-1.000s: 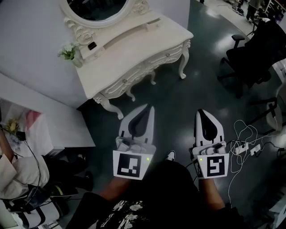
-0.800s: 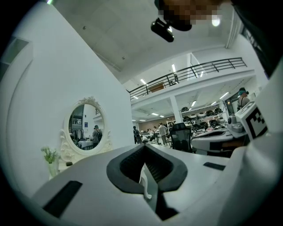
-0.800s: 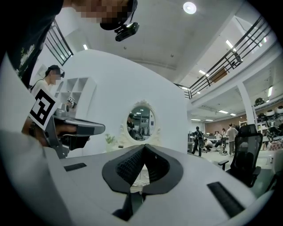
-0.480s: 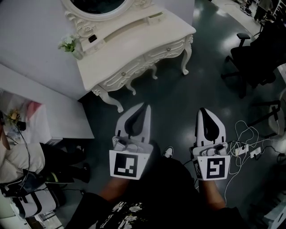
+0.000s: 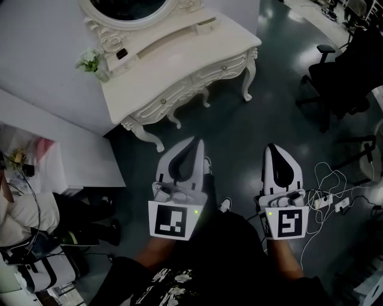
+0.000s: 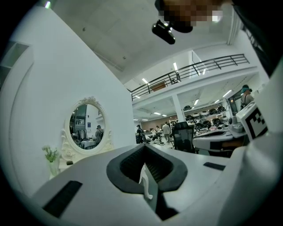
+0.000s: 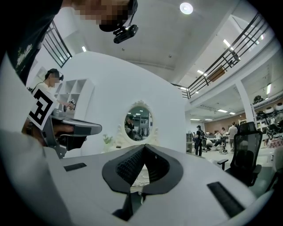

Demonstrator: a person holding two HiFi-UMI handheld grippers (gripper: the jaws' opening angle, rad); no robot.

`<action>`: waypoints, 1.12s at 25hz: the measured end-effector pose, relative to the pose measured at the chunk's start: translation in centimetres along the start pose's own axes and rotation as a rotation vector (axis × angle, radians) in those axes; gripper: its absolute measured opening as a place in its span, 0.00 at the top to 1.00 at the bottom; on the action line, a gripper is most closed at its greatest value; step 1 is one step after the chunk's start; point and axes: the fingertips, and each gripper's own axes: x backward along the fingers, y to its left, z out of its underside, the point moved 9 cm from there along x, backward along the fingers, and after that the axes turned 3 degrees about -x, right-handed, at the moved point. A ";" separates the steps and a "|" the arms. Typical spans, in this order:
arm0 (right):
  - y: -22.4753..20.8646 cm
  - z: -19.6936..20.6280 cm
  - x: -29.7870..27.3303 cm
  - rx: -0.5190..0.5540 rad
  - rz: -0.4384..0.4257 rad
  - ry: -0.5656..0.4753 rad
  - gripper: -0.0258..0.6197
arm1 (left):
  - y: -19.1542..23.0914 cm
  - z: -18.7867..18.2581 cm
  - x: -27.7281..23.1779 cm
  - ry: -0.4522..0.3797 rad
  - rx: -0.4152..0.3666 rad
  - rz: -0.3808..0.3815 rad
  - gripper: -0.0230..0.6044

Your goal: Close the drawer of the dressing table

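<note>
Head view dim; ceiling lights glare, edges fisheye-warped.

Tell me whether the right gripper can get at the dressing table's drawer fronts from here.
Probably not yet: the right gripper, jaws shut, is well short of the drawer fronts. Only bare floor lies between, so nothing blocks stepping closer.

White carved dressing table stands against wall, small upper drawer jutting out.
</note>
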 end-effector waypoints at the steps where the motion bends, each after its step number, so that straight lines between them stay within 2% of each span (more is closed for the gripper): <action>1: -0.2 0.0 -0.4 0.006 -0.001 0.002 0.97 | 0.1 0.0 -0.3 -0.002 0.007 -0.001 0.96; 15: -0.6 0.0 -6.1 0.042 -0.003 0.001 0.97 | 3.8 1.0 -4.7 -0.006 0.022 -0.007 0.96; 28: -1.8 1.4 -12.8 0.024 -0.015 0.019 0.97 | 7.4 2.4 -10.3 0.010 0.034 0.004 0.96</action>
